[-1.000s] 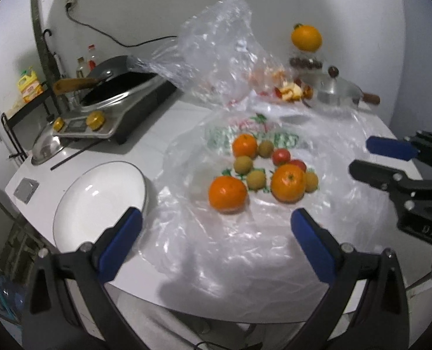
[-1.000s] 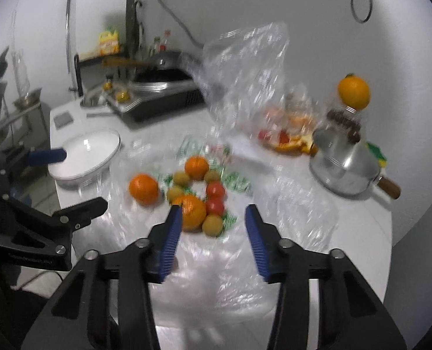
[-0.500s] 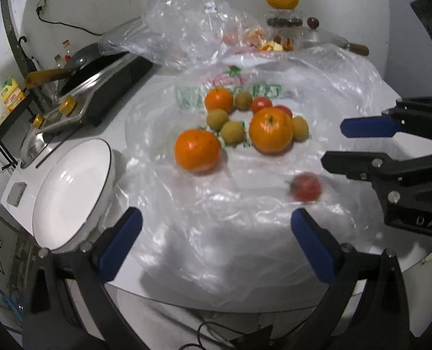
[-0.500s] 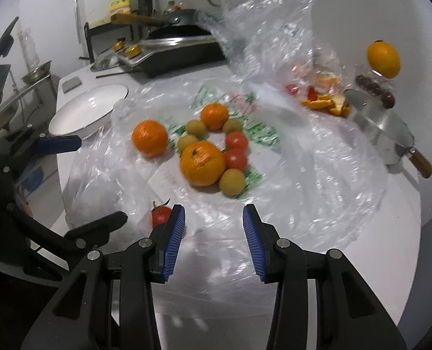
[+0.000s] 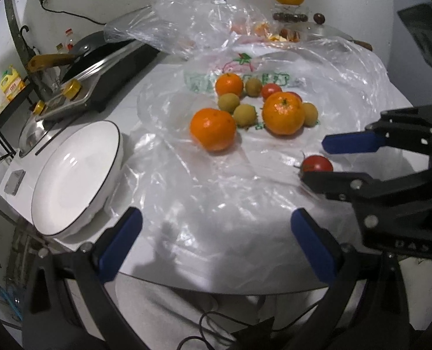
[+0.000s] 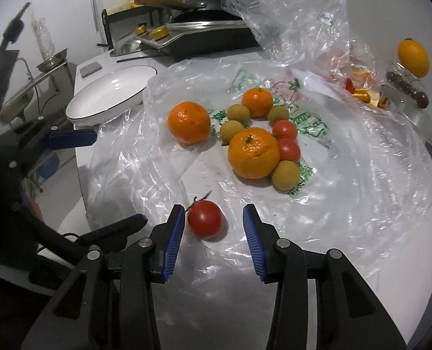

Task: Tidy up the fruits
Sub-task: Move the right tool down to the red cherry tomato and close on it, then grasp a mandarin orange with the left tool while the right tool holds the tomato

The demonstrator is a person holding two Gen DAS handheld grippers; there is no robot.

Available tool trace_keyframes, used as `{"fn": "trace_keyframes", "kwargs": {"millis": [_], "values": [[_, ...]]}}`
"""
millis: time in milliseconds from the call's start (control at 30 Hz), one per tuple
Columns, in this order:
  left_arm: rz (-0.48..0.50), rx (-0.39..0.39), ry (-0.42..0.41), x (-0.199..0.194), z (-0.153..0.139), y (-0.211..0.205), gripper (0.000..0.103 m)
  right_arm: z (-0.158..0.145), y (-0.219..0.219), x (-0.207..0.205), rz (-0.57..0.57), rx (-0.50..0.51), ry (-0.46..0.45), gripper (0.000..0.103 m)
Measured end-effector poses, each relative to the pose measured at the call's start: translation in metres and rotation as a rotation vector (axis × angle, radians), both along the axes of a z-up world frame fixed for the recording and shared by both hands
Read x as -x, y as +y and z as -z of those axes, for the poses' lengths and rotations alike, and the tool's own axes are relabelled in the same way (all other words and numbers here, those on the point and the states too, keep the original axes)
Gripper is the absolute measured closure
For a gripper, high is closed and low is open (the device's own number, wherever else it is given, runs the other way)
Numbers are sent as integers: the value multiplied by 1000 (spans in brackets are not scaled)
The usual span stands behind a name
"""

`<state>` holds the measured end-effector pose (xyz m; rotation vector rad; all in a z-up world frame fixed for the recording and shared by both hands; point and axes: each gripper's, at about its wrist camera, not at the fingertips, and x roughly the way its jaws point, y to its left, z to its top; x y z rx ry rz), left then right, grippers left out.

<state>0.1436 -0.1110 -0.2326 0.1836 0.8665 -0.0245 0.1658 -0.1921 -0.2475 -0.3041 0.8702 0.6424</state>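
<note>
Three oranges, several small yellow-green fruits and two tomatoes lie clustered on a spread clear plastic bag. One loose red tomato lies apart, near the table's front. My right gripper is open around it; the tomato sits close to the left pad and clear of the right one. In the left wrist view that tomato shows between the right gripper's fingers. My left gripper hangs open and empty over the bag's near edge, beside a white plate.
A stove with a pan stands behind the plate. A steel lidded pot sits at the far right, with an orange on a jar and a second crumpled bag holding scraps behind it. The table's front edge is close below.
Both grippers have come down toward the table. One tomato has left the cluster and come to rest near the front, and the right gripper's fingers now straddle it.
</note>
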Motion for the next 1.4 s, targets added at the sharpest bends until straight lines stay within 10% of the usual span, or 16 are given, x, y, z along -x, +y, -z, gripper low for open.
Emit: {"fn": "trace_keyframes", "kwargs": {"millis": [133, 700, 1400], "values": [[-4, 2, -14, 1, -5, 5, 0, 8, 2, -4, -5, -4, 33, 75], [101, -9, -155, -34, -42, -2, 2, -18, -30, -20, 104, -67, -39, 75], [135, -46, -51, -85, -7, -4, 41, -22, -52, -35, 173, -113, -63, 75]]}}
